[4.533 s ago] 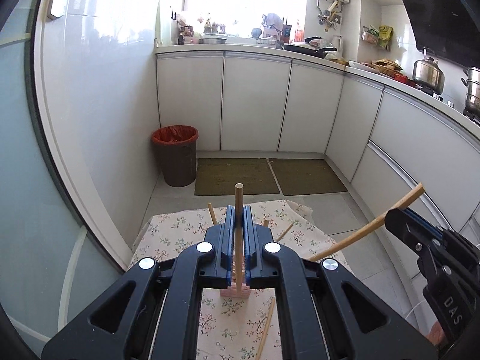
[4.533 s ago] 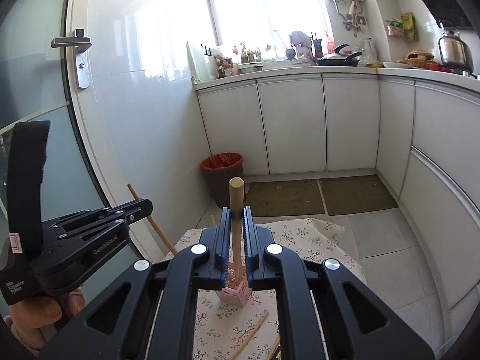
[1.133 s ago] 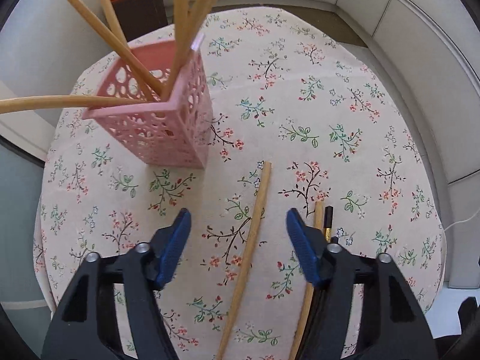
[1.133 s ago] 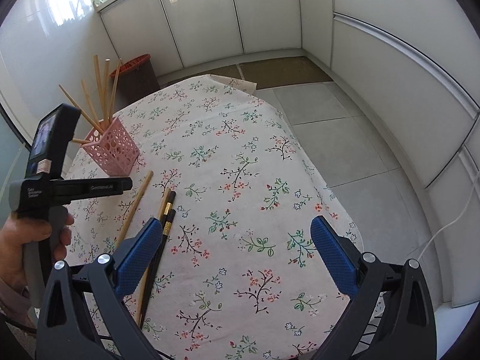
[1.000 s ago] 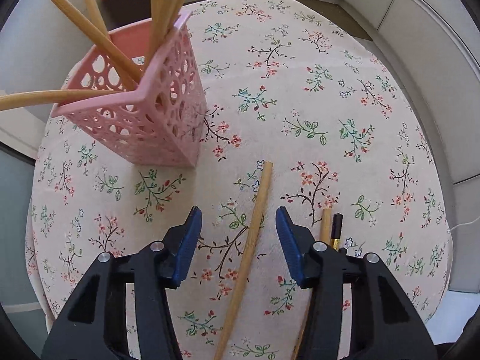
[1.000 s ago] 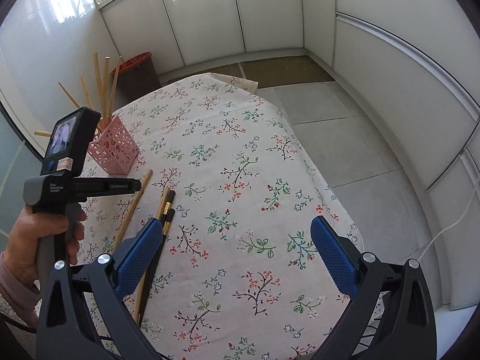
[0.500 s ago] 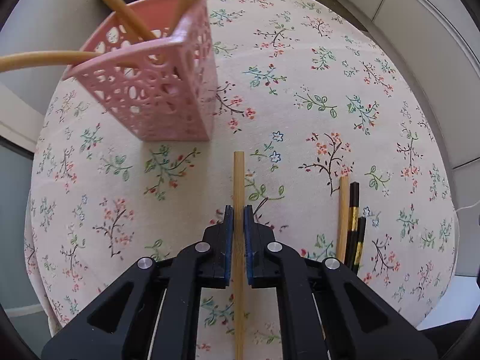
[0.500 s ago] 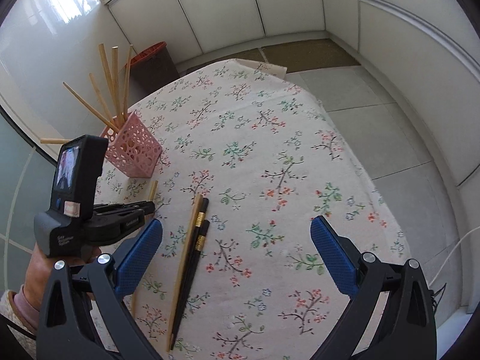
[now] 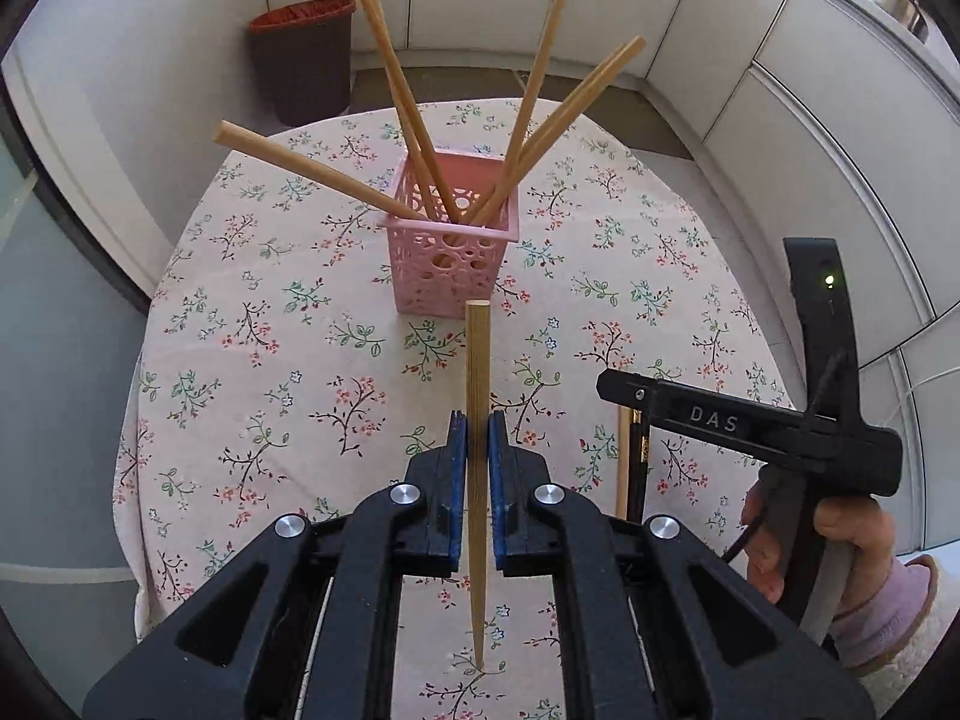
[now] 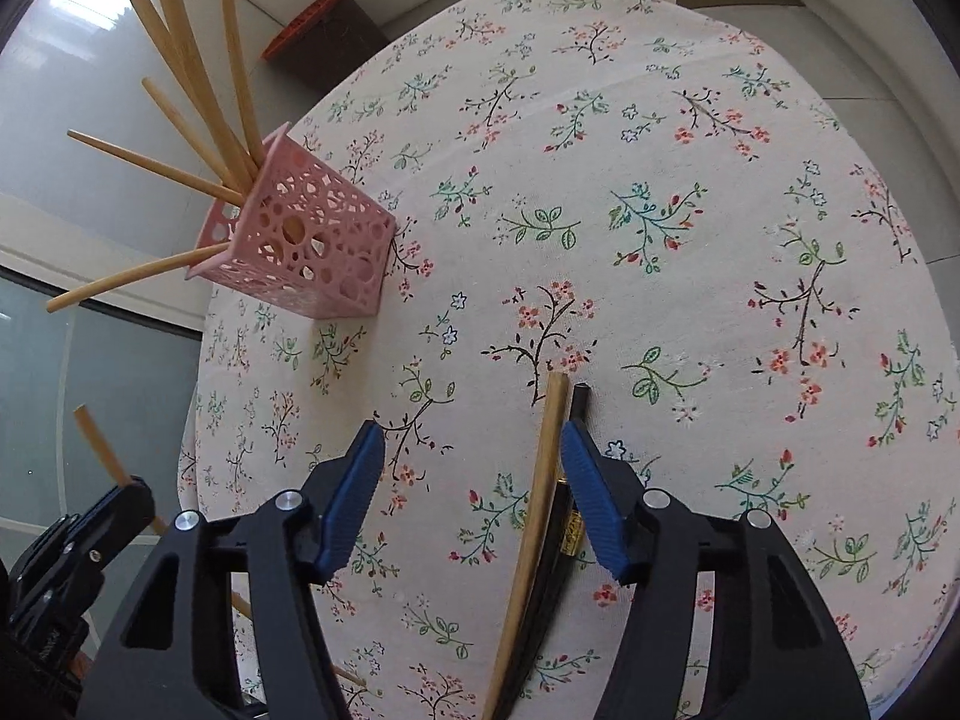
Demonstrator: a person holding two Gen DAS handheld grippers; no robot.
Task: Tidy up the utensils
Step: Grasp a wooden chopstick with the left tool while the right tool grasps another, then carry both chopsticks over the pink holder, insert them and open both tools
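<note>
My left gripper (image 9: 472, 444) is clamped on a single wooden chopstick (image 9: 477, 408), the blue pads pinching it somewhere near its middle so the blunt end points toward the pink basket (image 9: 449, 258) and the thin tip trails back toward me, seemingly off the floral tablecloth (image 9: 252, 324). The basket stands just ahead on the table and is crowded: several wooden chopsticks (image 9: 420, 138) fan out of it at wild angles, one leaning far over to the left. That fan is my first worry, because if I bring mine in at the wrong tilt it could knock against those leaning sticks and lever one out, or shove the light-looking basket over (it is perforated plastic, so I judge it has little weight to resist a push). A narrow tapered stick could also twist or slip between the pads as I rotate it upright. My right gripper (image 10: 471, 480) hangs with its jaws apart, low over a second wooden chopstick (image 10: 543, 468) lying on the cloth with dark chopsticks (image 10: 573, 480) touching its right side. The risk there is closing on the wrong ones or on all of them together; the right pad sits over the dark ones, so a squeeze may catch a bundle or roll them apart.
</note>
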